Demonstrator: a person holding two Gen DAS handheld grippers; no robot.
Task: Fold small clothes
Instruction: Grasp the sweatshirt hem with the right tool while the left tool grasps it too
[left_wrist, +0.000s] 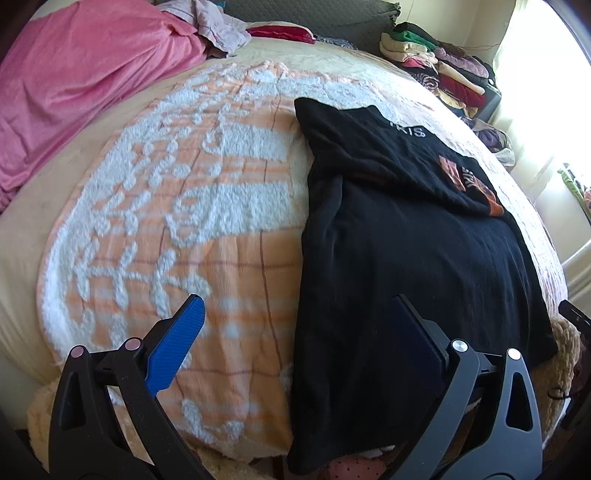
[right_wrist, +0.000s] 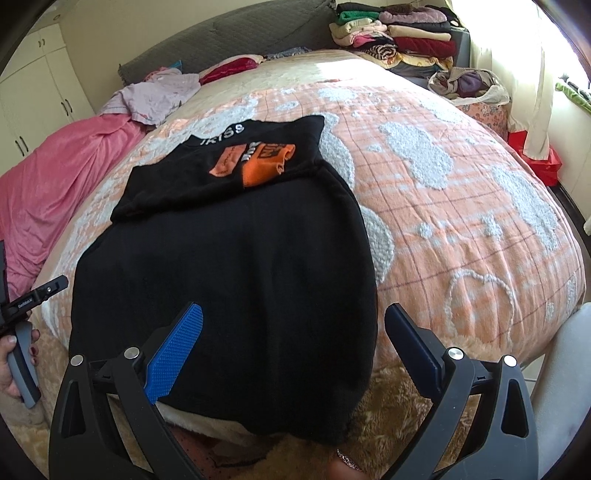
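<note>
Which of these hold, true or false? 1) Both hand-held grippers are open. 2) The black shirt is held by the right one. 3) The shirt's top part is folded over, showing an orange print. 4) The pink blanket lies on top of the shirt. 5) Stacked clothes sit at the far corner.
1) True: the left hand-held gripper and right hand-held gripper both have their jaws spread.
2) False: the black shirt lies flat on the bedspread, ungripped.
3) True: the orange print faces up.
4) False: the pink blanket lies apart, at the bed's side.
5) True: stacked clothes.
</note>
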